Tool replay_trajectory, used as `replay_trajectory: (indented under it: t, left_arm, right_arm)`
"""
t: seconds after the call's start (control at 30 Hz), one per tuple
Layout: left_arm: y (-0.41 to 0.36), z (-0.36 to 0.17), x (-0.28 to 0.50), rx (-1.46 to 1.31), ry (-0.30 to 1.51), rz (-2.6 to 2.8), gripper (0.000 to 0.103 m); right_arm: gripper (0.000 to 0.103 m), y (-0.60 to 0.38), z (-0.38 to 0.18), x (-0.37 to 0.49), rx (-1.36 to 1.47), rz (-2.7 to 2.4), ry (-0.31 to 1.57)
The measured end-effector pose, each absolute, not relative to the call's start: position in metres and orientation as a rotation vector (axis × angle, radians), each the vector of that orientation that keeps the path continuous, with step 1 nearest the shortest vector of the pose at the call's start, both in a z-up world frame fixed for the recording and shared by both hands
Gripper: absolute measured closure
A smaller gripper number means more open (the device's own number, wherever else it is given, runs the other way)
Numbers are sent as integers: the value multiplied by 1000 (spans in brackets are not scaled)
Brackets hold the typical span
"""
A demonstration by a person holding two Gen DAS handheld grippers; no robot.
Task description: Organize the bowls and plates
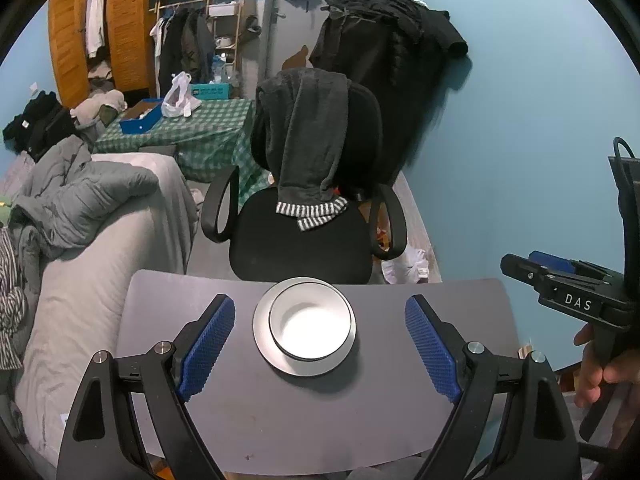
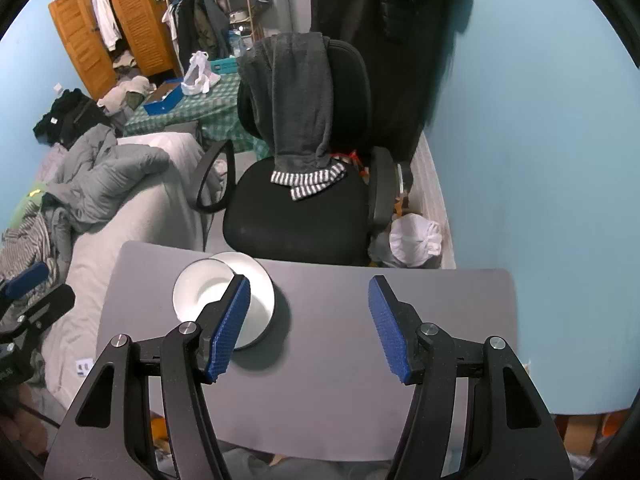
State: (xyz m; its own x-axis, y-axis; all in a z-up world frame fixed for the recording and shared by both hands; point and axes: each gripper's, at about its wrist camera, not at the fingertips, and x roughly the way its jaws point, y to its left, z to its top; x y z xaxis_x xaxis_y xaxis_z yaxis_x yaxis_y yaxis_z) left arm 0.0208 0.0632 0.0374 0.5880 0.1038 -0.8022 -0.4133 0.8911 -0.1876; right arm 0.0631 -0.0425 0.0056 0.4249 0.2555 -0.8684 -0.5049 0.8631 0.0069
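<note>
A white bowl [image 1: 312,322] sits inside a white plate [image 1: 262,340] near the far edge of the grey table [image 1: 280,408]. My left gripper [image 1: 320,344] is open and empty, its blue pads either side of the stack, held back from it. My right gripper [image 2: 310,328] is open and empty over the table's right half; in its view the bowl [image 2: 200,286] and plate [image 2: 262,280] lie to the left, partly hidden behind the left fingertip [image 2: 230,326]. The right gripper also shows at the right edge of the left wrist view [image 1: 560,280].
A black office chair [image 1: 304,232] draped with a dark garment stands just beyond the table. A bed with grey bedding [image 1: 80,240] runs along the left. A blue wall [image 1: 540,140] is on the right. A white bag [image 2: 416,240] lies on the floor.
</note>
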Motion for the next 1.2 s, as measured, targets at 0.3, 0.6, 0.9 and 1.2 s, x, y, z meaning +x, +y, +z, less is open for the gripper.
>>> replay_trajectory:
  t: [0.3, 0.6, 0.9, 1.2]
  left_arm:
    - [69, 34, 20, -425, 896, 336, 15]
    - [69, 37, 19, -397, 886, 388, 15]
    - [70, 38, 18, -393, 889, 397, 15]
    - [69, 39, 18, -389, 894, 394, 15]
  right_arm:
    - [43, -39, 7, 67, -293, 497, 1036]
    - [43, -35, 7, 70, -302, 507, 1033]
    - [43, -33, 7, 68, -304, 514, 1034]
    - [43, -33, 8, 68, -306, 514, 1033]
